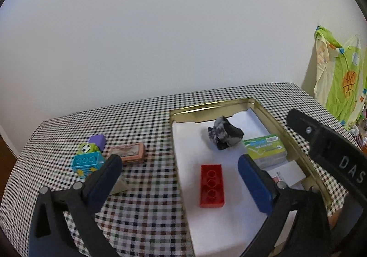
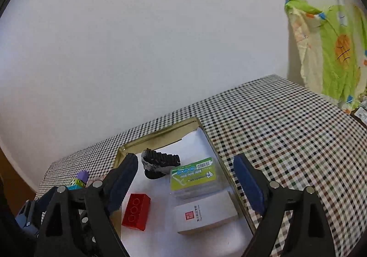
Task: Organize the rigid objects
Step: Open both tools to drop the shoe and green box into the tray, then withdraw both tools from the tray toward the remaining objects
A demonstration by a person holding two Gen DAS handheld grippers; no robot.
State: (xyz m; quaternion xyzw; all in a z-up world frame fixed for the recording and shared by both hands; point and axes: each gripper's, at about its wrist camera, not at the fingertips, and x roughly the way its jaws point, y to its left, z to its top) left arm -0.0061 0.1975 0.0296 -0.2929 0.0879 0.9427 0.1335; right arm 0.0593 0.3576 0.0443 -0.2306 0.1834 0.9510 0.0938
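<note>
Two grippers, both w/ jaws spread wide, nothing between them. Left gripper [image 1: 180, 175] sits low in the left wrist view, its fingers straddling the near left wall of the tin [image 1: 213, 103]; one blue pad is over the check cloth [image 1: 142, 215], the other over the tin's white liner. Right gripper [image 2: 185, 182] sits low centre in the right wrist view, above the tin [image 2: 158, 134].

Inside the tin, per left view: red brick [image 1: 211, 185] lower centre, studs up, lying on the liner; dark rock [image 1: 226, 133] above it, nearer the far wall; green box [image 1: 265, 148] to the right of the rock, just beside the right wall; white box [image 1: 289, 173] below the green one, partly hidden by the finger. Right view shows the same four: brick [image 2: 135, 211], rock [image 2: 159, 162], green box [image 2: 195, 176], white box [image 2: 205, 214].

Outside the tin, left of frame on the cloth: pink case [image 1: 128, 153], purple block [image 1: 97, 141], toy bricks [image 1: 87, 160] in blue & green w/ a football print, close together. Small grey piece by the left finger, can't tell what.

Green print fabric [image 1: 339, 77] hangs at far right.
</note>
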